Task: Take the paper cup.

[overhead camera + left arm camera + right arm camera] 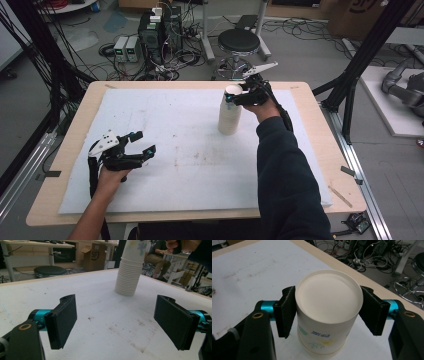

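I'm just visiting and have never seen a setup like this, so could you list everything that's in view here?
stack of paper cups: one stack, white, upside down, far right part of the mat
top cup: one, white with printed flowers, clamped between the right gripper's pads
mat: one, white, stained, covering the table
table: one, light wood
stool: one, black, beyond the table
electronics and cables: several, dark, on the floor
left gripper: one, black, open, over the mat's near left
right gripper: one, black, at the stack's top
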The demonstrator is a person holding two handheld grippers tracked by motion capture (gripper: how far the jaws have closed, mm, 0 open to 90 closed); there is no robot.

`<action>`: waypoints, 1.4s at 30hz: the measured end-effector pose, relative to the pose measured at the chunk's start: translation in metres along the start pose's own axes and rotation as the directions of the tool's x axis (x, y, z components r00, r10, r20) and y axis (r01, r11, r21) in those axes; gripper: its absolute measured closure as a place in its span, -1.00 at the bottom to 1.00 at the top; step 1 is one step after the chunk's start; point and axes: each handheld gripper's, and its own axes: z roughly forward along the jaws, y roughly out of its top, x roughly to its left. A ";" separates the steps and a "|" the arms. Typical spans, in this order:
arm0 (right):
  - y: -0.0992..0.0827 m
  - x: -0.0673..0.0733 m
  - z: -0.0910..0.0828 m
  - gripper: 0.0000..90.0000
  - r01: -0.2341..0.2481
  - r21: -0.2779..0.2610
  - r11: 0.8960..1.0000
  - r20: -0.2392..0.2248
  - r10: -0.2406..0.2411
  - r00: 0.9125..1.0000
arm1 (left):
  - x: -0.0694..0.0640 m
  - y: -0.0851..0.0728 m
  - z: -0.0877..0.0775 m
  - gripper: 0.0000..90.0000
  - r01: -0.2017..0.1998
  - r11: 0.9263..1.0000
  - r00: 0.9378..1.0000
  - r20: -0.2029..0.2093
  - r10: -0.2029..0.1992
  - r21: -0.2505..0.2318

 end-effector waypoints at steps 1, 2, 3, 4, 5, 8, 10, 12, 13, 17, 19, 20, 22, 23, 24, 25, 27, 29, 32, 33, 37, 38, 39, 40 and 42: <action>0.000 0.000 -0.001 -0.21 0.002 -0.009 1.000 0.003 -0.002 1.000 | 0.000 0.000 0.000 -0.58 0.000 1.000 1.000 0.000 0.000 0.002; 0.001 0.000 -0.003 -0.20 0.008 -0.017 1.000 0.003 -0.008 1.000 | 0.000 0.000 0.000 -0.58 0.000 1.000 1.000 0.002 0.000 0.003; 0.001 0.000 -0.005 -0.19 0.005 -0.021 1.000 0.004 -0.004 1.000 | 0.000 0.000 0.000 -0.58 -0.003 1.000 1.000 0.003 0.003 0.004; 0.001 0.000 -0.006 -0.18 0.008 -0.027 1.000 0.001 -0.008 1.000 | 0.000 0.000 0.000 -0.58 -0.004 1.000 1.000 0.002 0.004 0.005; 0.002 0.000 -0.008 -0.18 0.001 -0.031 1.000 -0.001 -0.001 1.000 | 0.000 0.000 0.000 -0.58 -0.003 1.000 1.000 0.004 0.003 0.005; 0.003 -0.002 -0.016 -0.17 -0.010 -0.071 0.997 -0.005 0.010 1.000 | -0.001 0.000 0.001 -0.58 -0.003 1.000 1.000 0.004 0.003 0.004; 0.005 -0.003 -0.023 -0.17 -0.029 -0.088 0.996 -0.007 0.029 1.000 | -0.001 0.000 0.000 -0.58 -0.003 1.000 1.000 0.002 0.003 0.005; 0.008 -0.004 -0.030 -0.16 -0.027 -0.115 0.993 -0.004 0.027 1.000 | -0.001 0.000 0.001 -0.58 -0.003 1.000 1.000 0.002 0.003 0.003; 0.009 -0.003 -0.033 -0.16 -0.029 -0.128 0.991 -0.002 0.029 1.000 | -0.001 0.000 0.000 -0.58 -0.003 1.000 1.000 0.004 0.003 0.004; 0.018 0.000 -0.051 -0.16 -0.015 -0.179 0.984 0.011 0.018 1.000 | -0.001 0.000 0.001 -0.58 -0.001 1.000 1.000 0.010 0.001 0.001; 0.020 0.003 -0.061 -0.16 0.002 -0.189 0.982 0.024 0.002 1.000 | -0.002 0.000 0.001 -0.58 0.003 1.000 1.000 0.019 -0.003 -0.002; 0.020 0.004 -0.066 -0.16 0.003 -0.190 0.982 0.020 0.001 1.000 | -0.002 0.001 0.001 -0.58 0.005 1.000 1.000 0.029 -0.005 -0.006; 0.018 0.006 -0.075 -0.16 0.013 -0.191 0.981 0.032 -0.007 0.999 | -0.003 0.002 0.000 -0.63 0.017 0.999 0.999 0.040 -0.015 -0.030; 0.017 0.006 -0.080 -0.16 0.021 -0.200 0.980 0.035 -0.015 0.999 | -0.003 0.002 0.000 -0.65 0.017 0.999 0.999 0.040 -0.015 -0.030; 0.015 0.007 -0.084 -0.16 0.017 -0.207 0.978 0.029 -0.012 1.000 | -0.004 0.003 0.000 -0.65 0.010 0.999 0.999 0.052 -0.008 -0.040; 0.013 0.009 -0.089 -0.16 0.020 -0.209 0.978 0.028 -0.015 0.999 | -0.005 0.003 0.001 -0.65 0.013 0.999 0.999 0.054 -0.011 -0.040; 0.008 0.013 -0.098 -0.16 0.038 -0.203 0.978 0.030 -0.033 0.999 | -0.006 0.003 0.002 -0.65 0.009 1.000 0.998 0.055 -0.008 -0.025; 0.000 0.018 -0.107 -0.16 0.057 -0.203 0.978 0.031 -0.052 0.998 | -0.007 0.002 0.003 -0.65 0.002 1.000 0.998 0.059 -0.001 -0.013; -0.016 0.024 -0.116 -0.16 0.057 -0.195 0.979 0.004 -0.057 0.998 | -0.008 0.002 0.004 -0.65 0.006 1.000 0.998 0.068 -0.005 -0.011; -0.021 0.027 -0.117 -0.16 0.054 -0.192 0.980 -0.004 -0.056 0.998 | -0.009 0.001 0.005 -0.65 0.007 1.000 0.997 0.072 -0.006 -0.014; -0.047 0.040 -0.116 -0.16 0.049 -0.190 0.980 -0.055 -0.060 0.997 | -0.012 0.001 0.007 -0.65 0.008 1.000 0.995 0.099 -0.007 -0.017; -0.053 0.043 -0.114 -0.16 0.052 -0.189 0.981 -0.065 -0.065 0.996 | -0.013 0.001 0.008 -0.65 0.003 1.000 0.994 0.108 -0.001 -0.017; -0.060 0.047 -0.113 -0.16 0.051 -0.185 0.981 -0.070 -0.065 0.995 | -0.014 0.001 0.008 -0.65 -0.002 1.000 0.993 0.117 0.004 -0.015; -0.066 0.050 -0.111 -0.16 0.044 -0.187 0.981 -0.085 -0.061 0.995 | -0.015 0.001 0.009 -0.65 -0.004 1.000 0.992 0.126 0.006 -0.017; -0.078 0.056 -0.108 -0.16 0.039 -0.198 0.979 -0.114 -0.063 0.992 | -0.018 0.002 0.011 -0.65 -0.010 1.000 0.990 0.143 0.012 -0.014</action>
